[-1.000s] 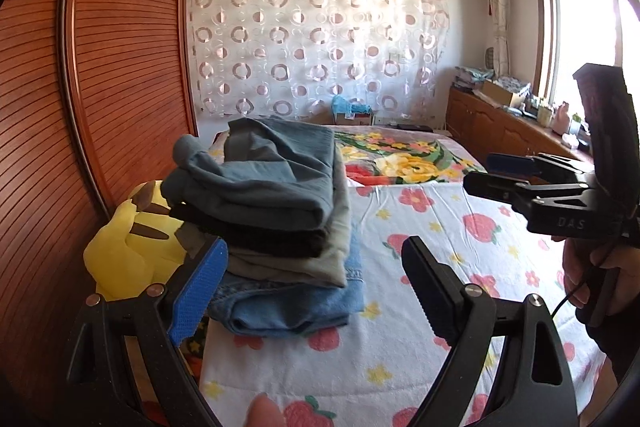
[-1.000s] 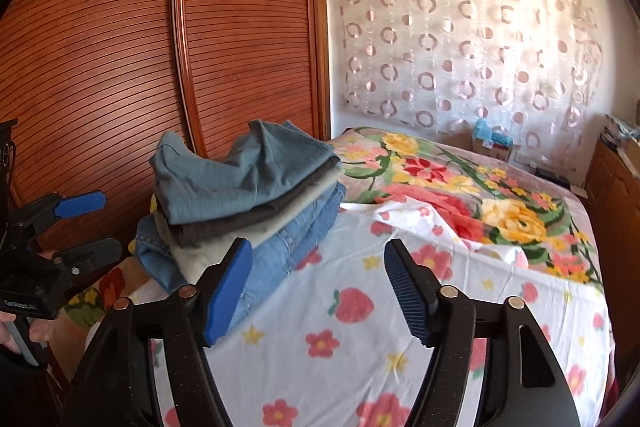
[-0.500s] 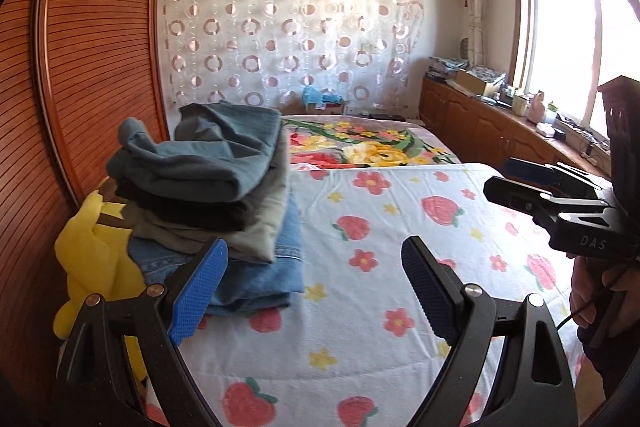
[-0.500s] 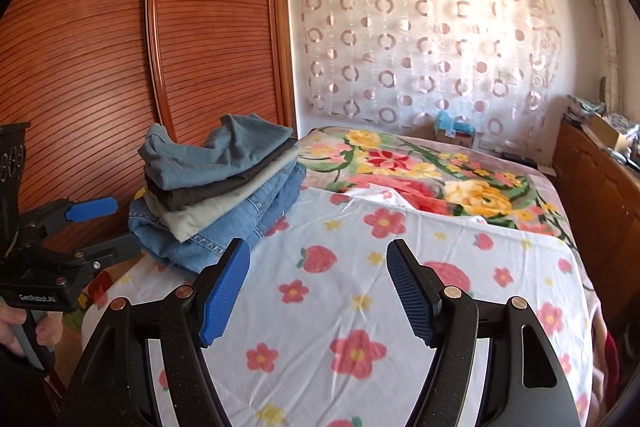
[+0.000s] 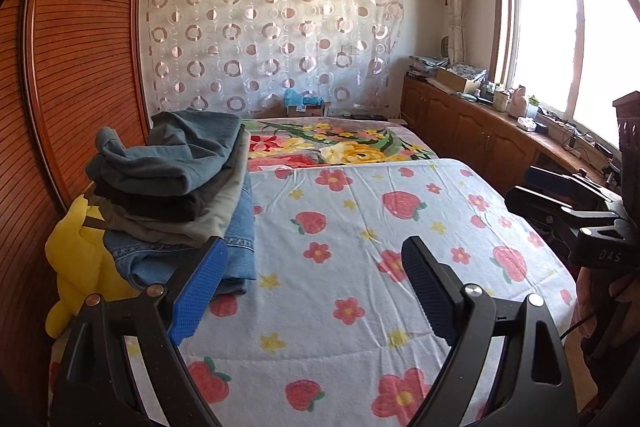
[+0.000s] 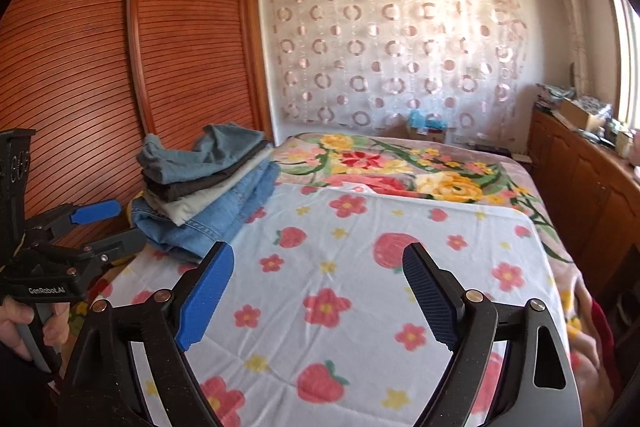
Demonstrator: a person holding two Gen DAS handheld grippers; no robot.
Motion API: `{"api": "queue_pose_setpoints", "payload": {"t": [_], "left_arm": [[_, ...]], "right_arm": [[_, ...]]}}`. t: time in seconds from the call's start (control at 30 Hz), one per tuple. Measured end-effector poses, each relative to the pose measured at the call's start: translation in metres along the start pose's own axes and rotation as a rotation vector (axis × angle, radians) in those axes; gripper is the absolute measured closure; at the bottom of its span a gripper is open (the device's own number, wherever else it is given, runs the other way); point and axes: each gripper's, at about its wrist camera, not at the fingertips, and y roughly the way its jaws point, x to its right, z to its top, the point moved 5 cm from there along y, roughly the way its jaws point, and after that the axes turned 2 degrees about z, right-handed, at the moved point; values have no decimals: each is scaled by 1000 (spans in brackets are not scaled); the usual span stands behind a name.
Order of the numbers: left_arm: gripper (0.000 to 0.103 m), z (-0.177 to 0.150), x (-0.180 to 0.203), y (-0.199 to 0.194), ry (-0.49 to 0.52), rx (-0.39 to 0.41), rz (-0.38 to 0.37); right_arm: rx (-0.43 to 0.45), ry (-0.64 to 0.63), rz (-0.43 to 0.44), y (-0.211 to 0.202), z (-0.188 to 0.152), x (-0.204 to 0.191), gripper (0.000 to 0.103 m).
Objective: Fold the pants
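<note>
A stack of folded pants (image 5: 176,183) lies at the left edge of the bed, with a grey-blue pair on top, dark and beige pairs under it, and blue jeans at the bottom. The same stack of folded pants (image 6: 208,187) shows in the right wrist view. My left gripper (image 5: 316,287) hovers over the sheet to the right of the stack, open and empty. My right gripper (image 6: 318,291) is held over the middle of the bed; its jaws are opening with nothing between them. Each one shows in the other's view: left gripper (image 6: 128,223), right gripper (image 5: 518,185).
A strawberry-print sheet (image 5: 360,219) covers the near half of the bed, with a floral blanket (image 5: 340,147) beyond it. A yellow plush toy (image 5: 76,255) sits beside the stack against the wooden wardrobe (image 5: 80,67). A low wooden cabinet (image 5: 480,135) runs along the right.
Both grippers have drawn back and to the right, away from the stack, which now looks smaller and farther left. The right gripper's jaws have spread wider.
</note>
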Motion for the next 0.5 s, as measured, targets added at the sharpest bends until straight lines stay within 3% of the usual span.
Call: {"api": "queue_pose_setpoints", "payload": {"t": [0.5], "left_arm": [[14, 8, 46, 3, 43, -3, -51]], "right_arm": [[-1, 54, -98, -21, -9, 4, 13]]}}
